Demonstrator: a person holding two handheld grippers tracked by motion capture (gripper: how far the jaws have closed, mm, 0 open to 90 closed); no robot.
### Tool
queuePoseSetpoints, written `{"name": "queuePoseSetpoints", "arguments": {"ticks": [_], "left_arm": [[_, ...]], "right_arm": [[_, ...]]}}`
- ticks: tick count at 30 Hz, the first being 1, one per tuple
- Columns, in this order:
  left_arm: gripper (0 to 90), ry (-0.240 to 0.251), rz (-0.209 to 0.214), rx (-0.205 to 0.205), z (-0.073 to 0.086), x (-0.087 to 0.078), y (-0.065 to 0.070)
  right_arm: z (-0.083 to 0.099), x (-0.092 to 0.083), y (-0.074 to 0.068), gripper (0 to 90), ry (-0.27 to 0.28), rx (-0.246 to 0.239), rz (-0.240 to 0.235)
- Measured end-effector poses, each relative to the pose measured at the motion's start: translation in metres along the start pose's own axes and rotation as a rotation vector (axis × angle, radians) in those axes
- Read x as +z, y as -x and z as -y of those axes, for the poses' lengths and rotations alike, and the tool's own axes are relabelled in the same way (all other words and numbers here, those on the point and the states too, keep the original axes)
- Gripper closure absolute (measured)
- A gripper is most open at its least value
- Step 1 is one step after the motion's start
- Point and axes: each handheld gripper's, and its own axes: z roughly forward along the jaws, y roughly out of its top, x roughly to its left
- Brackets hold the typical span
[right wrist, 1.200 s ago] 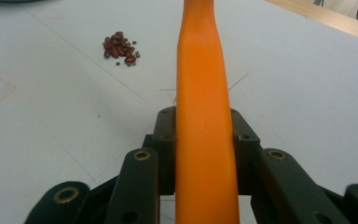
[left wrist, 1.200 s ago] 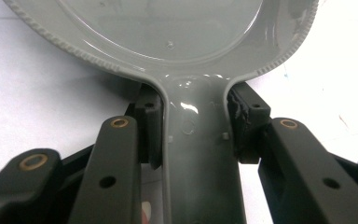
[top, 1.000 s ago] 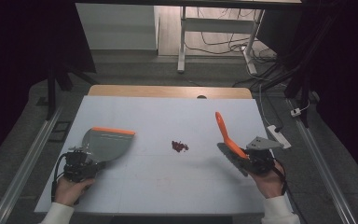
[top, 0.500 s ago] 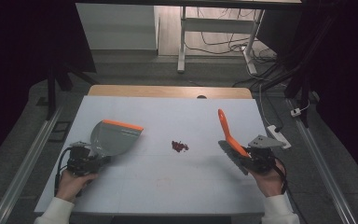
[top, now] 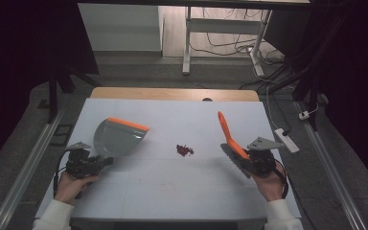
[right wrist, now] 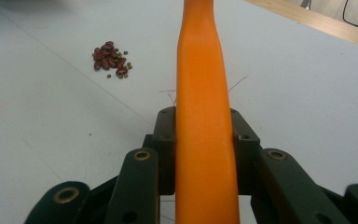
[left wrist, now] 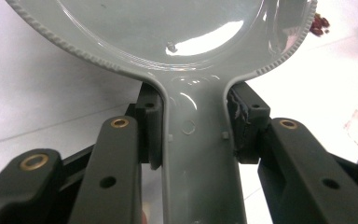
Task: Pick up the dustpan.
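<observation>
Left gripper (top: 87, 163), near the table's (top: 172, 191) left edge: jaws closed on the handle of a grey dustpan (top: 117, 136). In the left gripper view the handle (left wrist: 198, 154) sits clamped between both jaws. Pan has an orange front lip, facing the table centre.

Right gripper (top: 254, 160), near the right edge: jaws closed on an orange brush handle (top: 226, 132), which is tilted up and away from the hand. Bristles can't be made out.

Small pile of dark red beans (top: 185, 150) w/ a few green ones (right wrist: 109, 58) lies on the white table between pan and brush, apart from both.

No legible brand, label or writing on any item.
</observation>
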Motion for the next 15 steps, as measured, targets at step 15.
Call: {"name": "queuePoseSetpoints", "arguments": {"ticks": [15], "left_arm": [[61.7,-0.013,0.090,0.155,-0.009,0.002,0.017]], "right_arm": [[-0.007,0.005,0.000,69.9,0.013,0.001,0.019]]}}
